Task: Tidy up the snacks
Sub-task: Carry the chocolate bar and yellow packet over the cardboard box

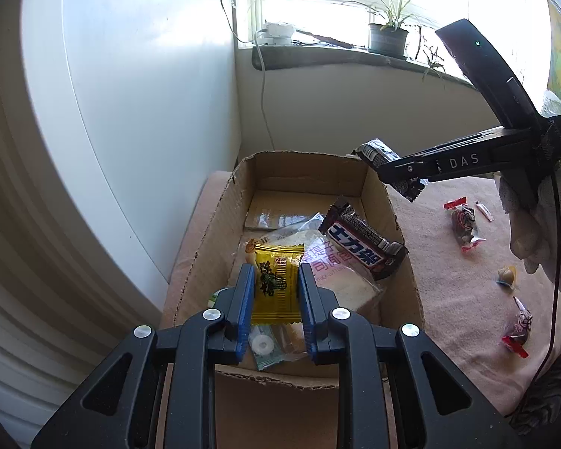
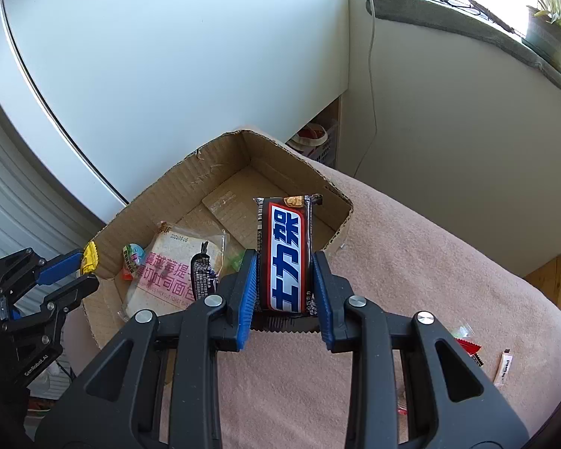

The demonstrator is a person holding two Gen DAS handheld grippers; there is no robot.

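Left wrist view: the left gripper (image 1: 276, 277) is poised over the near end of the cardboard box (image 1: 205, 232), its blue pads closed on a yellow candy packet (image 1: 276, 284) held upright between them. Inside the box lie a bagged slice of toast (image 1: 336, 277) with pink lettering, a dark chocolate bar (image 1: 362, 243) resting across it, and a small mint sachet (image 1: 265, 348) at the near wall. The right gripper (image 1: 396, 172), held in a white-gloved hand (image 1: 542, 224), sits above the box's far right corner, clamped on a second chocolate bar (image 1: 377, 149). Right wrist view confirms this: that bar (image 2: 286, 254) stands lengthwise between the narrowed pads, over the box's right edge. The box rests on a pink cloth (image 1: 460, 292), where several small wrapped sweets (image 1: 465, 226) lie scattered well apart to the right.
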